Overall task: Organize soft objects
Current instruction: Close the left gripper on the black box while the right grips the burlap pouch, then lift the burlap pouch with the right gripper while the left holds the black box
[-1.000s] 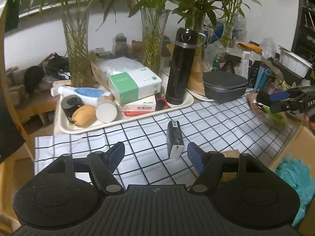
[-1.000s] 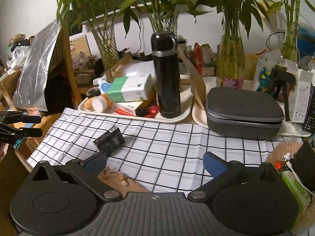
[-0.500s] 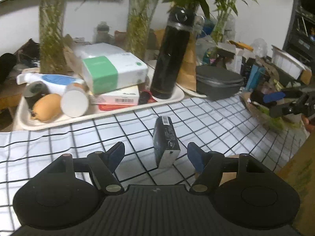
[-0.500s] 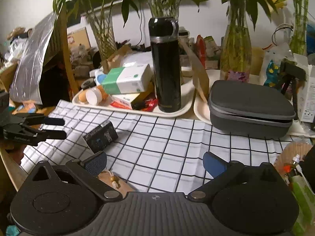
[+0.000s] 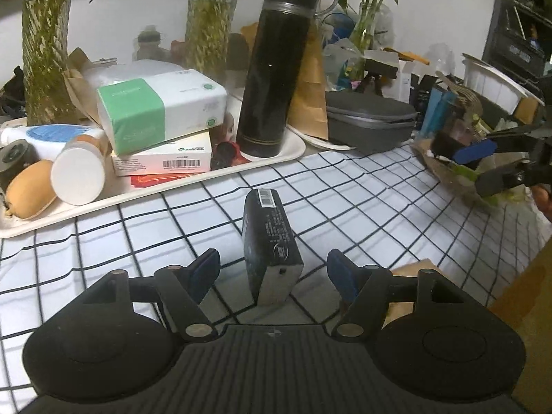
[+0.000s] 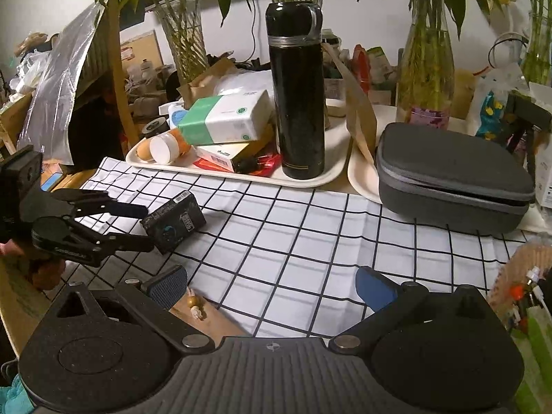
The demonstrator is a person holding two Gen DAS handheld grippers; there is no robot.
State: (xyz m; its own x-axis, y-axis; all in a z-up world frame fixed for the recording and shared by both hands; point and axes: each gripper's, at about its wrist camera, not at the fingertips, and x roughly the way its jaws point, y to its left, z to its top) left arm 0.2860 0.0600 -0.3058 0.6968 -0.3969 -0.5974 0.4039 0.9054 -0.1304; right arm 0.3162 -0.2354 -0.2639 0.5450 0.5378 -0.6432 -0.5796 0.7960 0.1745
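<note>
1. The print on the dark box is too small to read.
2. Behind the green-and-white tissue pack, a doll's face shows only in part.
3. At the desk's near edge, a teal cloth is cut off by the frame's corner.
4. The bottle behind the tray is blurred.

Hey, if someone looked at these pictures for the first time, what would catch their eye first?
Probably the small black box lying on the checked cloth, right between the closing left gripper's fingers, not yet pinched. Behind it, a tall black flask stands upright on the cluttered white tray.
</note>
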